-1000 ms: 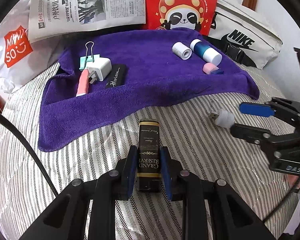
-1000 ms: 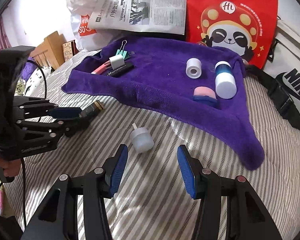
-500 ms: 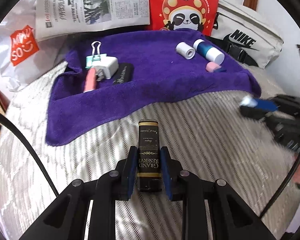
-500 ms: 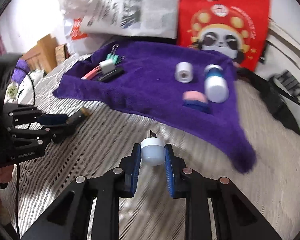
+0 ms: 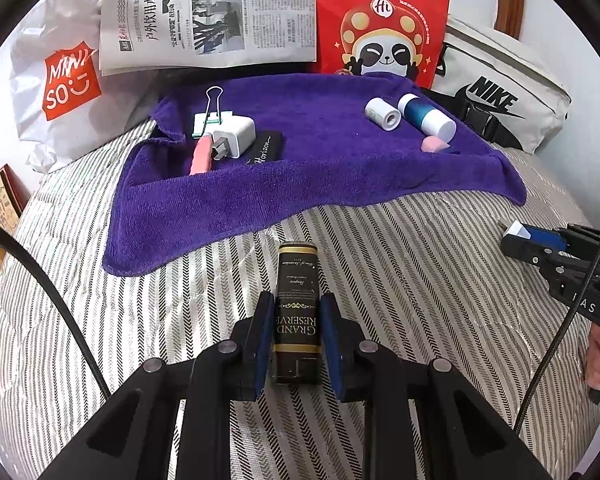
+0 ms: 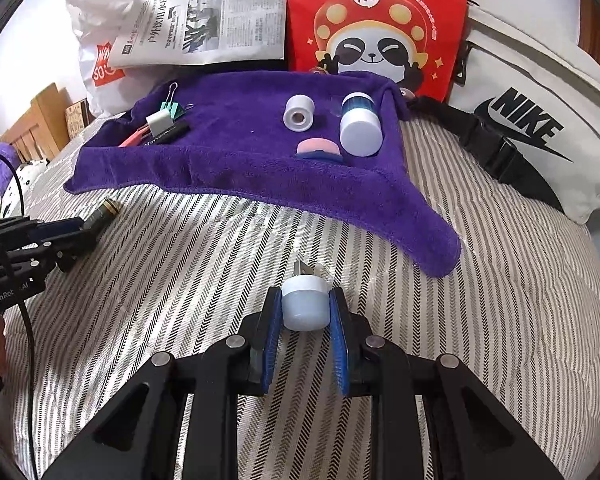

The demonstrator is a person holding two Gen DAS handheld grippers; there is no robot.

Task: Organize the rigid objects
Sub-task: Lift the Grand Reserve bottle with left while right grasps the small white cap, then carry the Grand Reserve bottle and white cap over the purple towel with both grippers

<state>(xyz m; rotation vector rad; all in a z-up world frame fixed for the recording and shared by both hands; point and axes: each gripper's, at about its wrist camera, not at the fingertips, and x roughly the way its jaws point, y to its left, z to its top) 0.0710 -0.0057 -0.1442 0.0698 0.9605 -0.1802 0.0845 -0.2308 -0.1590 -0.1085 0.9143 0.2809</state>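
Observation:
My left gripper (image 5: 297, 312) is shut on a black "Grand Reserve" lighter (image 5: 297, 304), held over the striped bedcover in front of the purple towel (image 5: 320, 176). My right gripper (image 6: 305, 308) is shut on a small white plug adapter (image 6: 304, 304), held above the bedcover near the towel's right corner. On the towel (image 6: 236, 152) lie a binder clip (image 5: 211, 114), a white charger (image 5: 234, 136), a pink stick (image 5: 201, 156) and a black bar (image 5: 265, 149) at the left. A white roll (image 5: 382, 113), a blue-and-white bottle (image 5: 428, 117) and a pink-topped piece (image 5: 434, 144) lie at the right.
Behind the towel stand a newspaper (image 5: 208, 16), a red panda bag (image 5: 382, 20), a Miniso bag (image 5: 60, 88) and a white Nike bag (image 5: 500, 96). Wooden furniture (image 6: 40, 120) is off the bed's left side. A black cable (image 5: 40, 280) crosses the left.
My right gripper closed on the white plug adapter and lifted it off the bedcover. My left gripper kept hold of the lighter and shifted slightly.

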